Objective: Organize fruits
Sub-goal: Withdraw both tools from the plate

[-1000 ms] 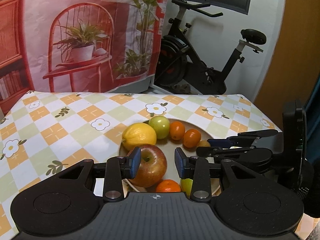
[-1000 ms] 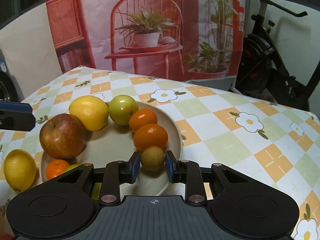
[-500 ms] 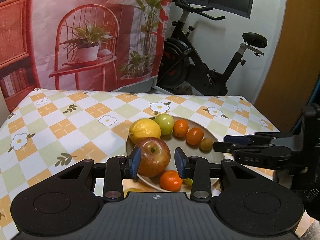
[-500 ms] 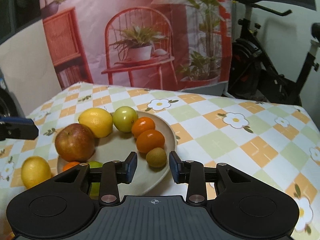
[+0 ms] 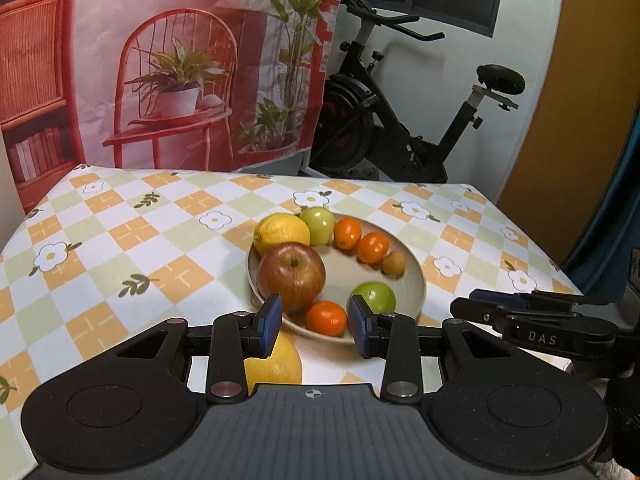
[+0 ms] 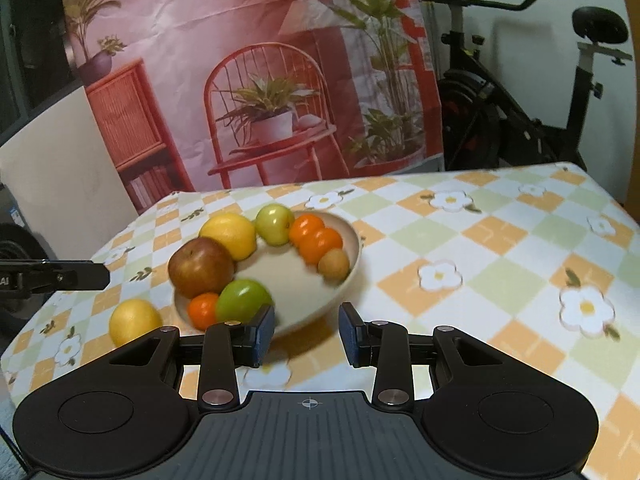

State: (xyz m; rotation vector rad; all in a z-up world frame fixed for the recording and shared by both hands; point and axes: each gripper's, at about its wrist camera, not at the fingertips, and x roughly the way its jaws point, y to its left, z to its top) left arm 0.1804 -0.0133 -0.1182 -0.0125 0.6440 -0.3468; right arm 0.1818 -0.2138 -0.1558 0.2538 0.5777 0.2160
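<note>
A beige plate [image 5: 416, 276] [image 6: 352, 236] holds a red apple [image 5: 291, 271] [image 6: 200, 268], a lemon [image 5: 282, 232], two green fruits [image 5: 374, 296] [image 5: 318, 220], three oranges and a small brown fruit [image 5: 394, 263] [image 6: 335, 264]. A second lemon [image 5: 276, 364] [image 6: 134, 322] lies on the cloth beside the plate. My left gripper [image 5: 315, 326] hovers over the plate's near rim, its jaws narrowly apart and empty. My right gripper [image 6: 307, 334] [image 5: 520, 312] hangs short of the plate's right side, open with nothing between its pads.
The table wears a checked flower cloth [image 5: 120, 248]. Behind it hangs a printed backdrop [image 5: 160, 60], and an exercise bike [image 5: 400, 128] stands at the back right. The left gripper's fingers [image 6: 60, 276] reach in from the left edge of the right wrist view.
The right gripper let go of the small brown fruit, which stays on the plate, and drew back to the right. The left gripper also pulled back from the red apple.
</note>
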